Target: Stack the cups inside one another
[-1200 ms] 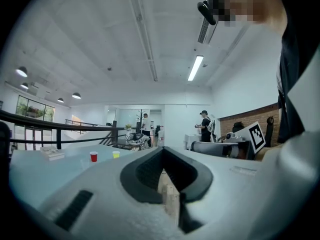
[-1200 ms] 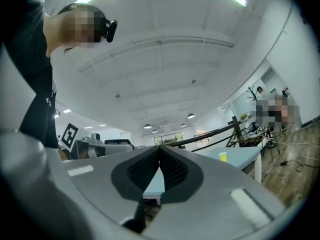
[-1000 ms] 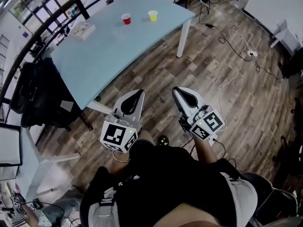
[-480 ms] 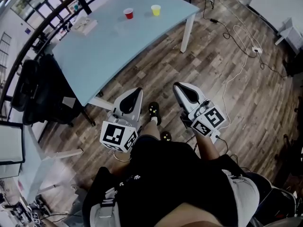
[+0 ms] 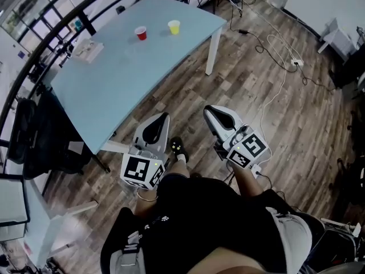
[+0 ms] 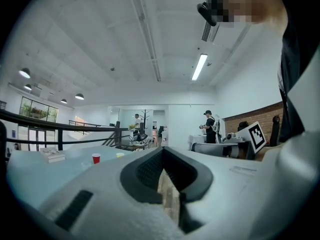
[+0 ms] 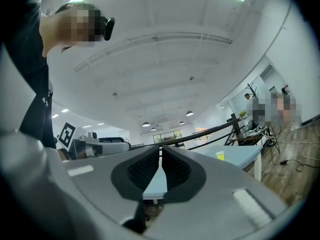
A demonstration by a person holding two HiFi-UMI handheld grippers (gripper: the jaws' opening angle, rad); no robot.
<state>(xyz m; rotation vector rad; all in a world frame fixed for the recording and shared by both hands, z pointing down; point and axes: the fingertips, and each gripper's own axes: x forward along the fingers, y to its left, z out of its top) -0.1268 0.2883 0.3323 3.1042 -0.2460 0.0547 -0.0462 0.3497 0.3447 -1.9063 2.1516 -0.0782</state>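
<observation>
Near, over the wood floor (image 5: 256,79): left gripper (image 5: 159,121) and right gripper (image 5: 215,114) side by side, jaws of both pressed together, empty. Far, on the light blue table (image 5: 131,79): red cup (image 5: 141,33) upright, yellow cup (image 5: 174,27) near its right, not touching, unstacked.

The tabletop (image 5: 125,79) is finished in a smooth, pale blue surface with a faint sheen, and it is carried on white painted legs (image 5: 213,51). The floor (image 5: 285,130) is laid in wood-grain planks, matt and streaked. The red cup (image 5: 141,33) and yellow cup (image 5: 174,27) are seen as smooth plastic. The left gripper (image 5: 162,119) and right gripper (image 5: 211,111) are shelled in smooth, matt, pale plastic, and their pads (image 6: 146,170) are faced with a black, finely ribbed, rubbery material. The person's top (image 5: 211,221) is made of matt black cloth.
</observation>
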